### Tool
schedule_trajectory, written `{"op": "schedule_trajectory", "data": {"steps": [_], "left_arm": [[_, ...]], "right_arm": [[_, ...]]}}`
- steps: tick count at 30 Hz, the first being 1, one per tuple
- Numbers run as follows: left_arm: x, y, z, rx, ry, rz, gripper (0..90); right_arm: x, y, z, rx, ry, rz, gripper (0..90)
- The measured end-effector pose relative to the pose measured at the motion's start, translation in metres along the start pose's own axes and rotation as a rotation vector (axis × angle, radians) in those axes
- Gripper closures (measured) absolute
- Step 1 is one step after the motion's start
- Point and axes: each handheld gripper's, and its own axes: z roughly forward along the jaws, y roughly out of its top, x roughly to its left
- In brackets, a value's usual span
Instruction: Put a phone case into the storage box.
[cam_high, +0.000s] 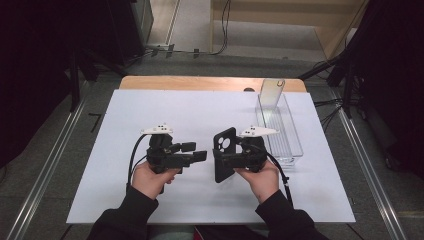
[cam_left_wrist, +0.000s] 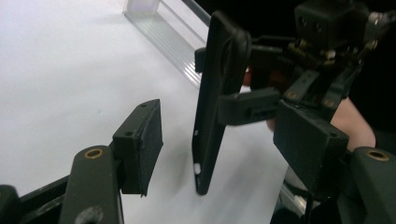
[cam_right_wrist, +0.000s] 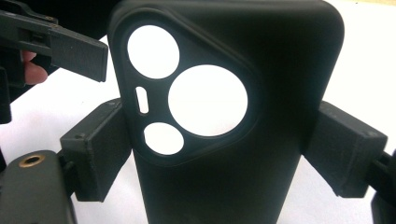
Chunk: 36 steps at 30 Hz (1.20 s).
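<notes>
White table sheet, clear tray behind; right gripper clamped on black phone case, left gripper spread, empty.

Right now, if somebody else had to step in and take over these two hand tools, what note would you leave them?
Right gripper: shut on the black phone case, holding it upright by its side edges above the white table cover.
Left gripper: open, empty, its fingers facing the case, not touching it.
Clear tray: far right of the table, with a clear phone case standing at its far end.
Done: black case lifted.
Left: probably hand it across or put it in the tray.
</notes>
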Motion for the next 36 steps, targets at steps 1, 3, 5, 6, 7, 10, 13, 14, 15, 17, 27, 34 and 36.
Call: {"op": "schedule_trajectory", "data": {"steps": [1, 3, 5, 6, 7, 10, 13, 14, 15, 17, 27, 34, 36], "left_arm": [[0.001, 0.0, -0.001, 0.011, -0.001, 0.013, 32.9], [0.002, -0.001, -0.002, 0.033, -0.004, 0.028, 32.9], [0.003, -0.001, -0.002, 0.064, 0.004, 0.042, 32.8], [0.004, -0.002, -0.002, 0.077, 0.004, 0.048, 32.9], [0.005, -0.002, -0.002, 0.089, -0.001, 0.057, 32.9], [0.004, -0.004, -0.001, 0.114, -0.006, 0.1, 32.9], [0.004, -0.008, 0.0, 0.144, -0.012, 0.163, 32.9], [0.004, -0.008, 0.001, 0.146, -0.012, 0.168, 32.9], [0.005, -0.009, 0.0, 0.157, -0.003, 0.185, 32.9], [0.006, -0.012, 0.0, 0.174, -0.002, 0.223, 32.9], [0.014, -0.03, -0.003, 0.228, 0.002, 0.264, 30.5], [0.023, -0.04, -0.013, 0.24, 0.027, 0.245, 30.5], [0.025, -0.044, -0.017, 0.237, 0.03, 0.23, 30.5]], "right_arm": [[-0.001, 0.0, -0.001, 0.003, 0.002, 0.003, 12.2], [-0.003, 0.0, -0.003, 0.003, 0.006, -0.004, 12.2], [-0.005, 0.001, -0.005, 0.01, 0.007, -0.004, 12.2], [-0.007, 0.001, -0.005, 0.013, 0.017, -0.001, 12.2], [-0.008, 0.002, -0.006, 0.013, 0.024, 0.0, 12.2], [-0.01, 0.003, -0.009, 0.027, 0.041, -0.011, 12.2], [-0.011, 0.003, -0.011, 0.035, 0.059, -0.024, 12.2], [-0.011, 0.003, -0.012, 0.037, 0.059, -0.024, 12.1], [-0.011, 0.002, -0.012, 0.038, 0.059, -0.023, 12.1], [-0.013, 0.002, -0.013, 0.041, 0.07, -0.017, 12.1], [-0.019, 0.004, -0.022, 0.036, 0.09, -0.006, 12.1], [-0.02, 0.009, -0.028, 0.054, 0.089, -0.034, 12.1], [-0.021, 0.01, -0.03, 0.056, 0.091, -0.034, 12.1]]}}
